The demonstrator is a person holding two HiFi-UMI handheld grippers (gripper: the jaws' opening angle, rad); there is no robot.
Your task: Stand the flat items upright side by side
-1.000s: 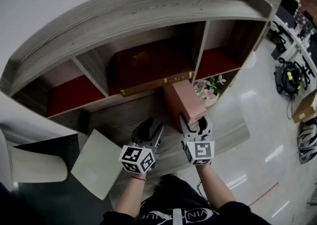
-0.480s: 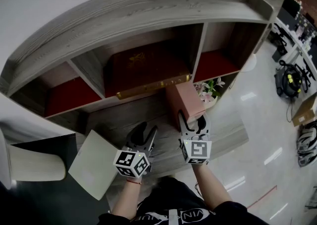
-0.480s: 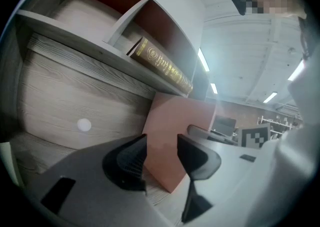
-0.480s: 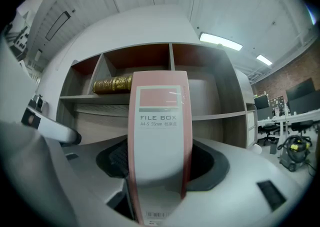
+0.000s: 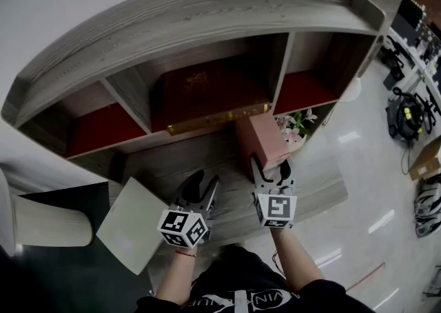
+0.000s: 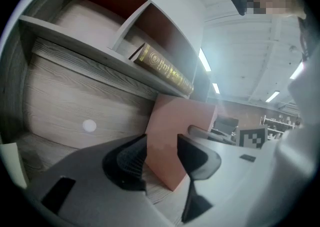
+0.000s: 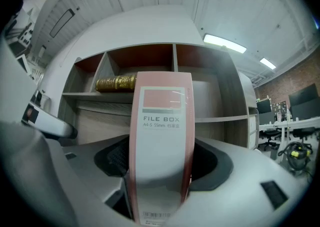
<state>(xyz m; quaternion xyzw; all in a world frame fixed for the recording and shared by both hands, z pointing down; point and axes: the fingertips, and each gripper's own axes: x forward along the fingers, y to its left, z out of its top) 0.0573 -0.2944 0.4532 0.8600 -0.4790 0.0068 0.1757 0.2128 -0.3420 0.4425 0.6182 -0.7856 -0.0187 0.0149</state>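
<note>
The right gripper [image 5: 271, 167] has its jaws just opening off the pink file box [image 5: 260, 138], which stands upright between them on the desk [image 5: 162, 167] before the shelves [image 5: 207, 12], while the left gripper [image 5: 204, 184] hovers alongside, jaws half apart, empty.

Dim, muted head view; white ceiling strip lights [image 7: 225, 43] glare, mirrored on glossy pale floor [image 5: 365, 174]. Fisheye bending, dark corners; pink file box [image 7: 162, 136] blurs up close.

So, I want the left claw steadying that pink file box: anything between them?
Nothing visible. The left claw is open and empty, and the pink file box stands directly beyond its jaws.
</note>
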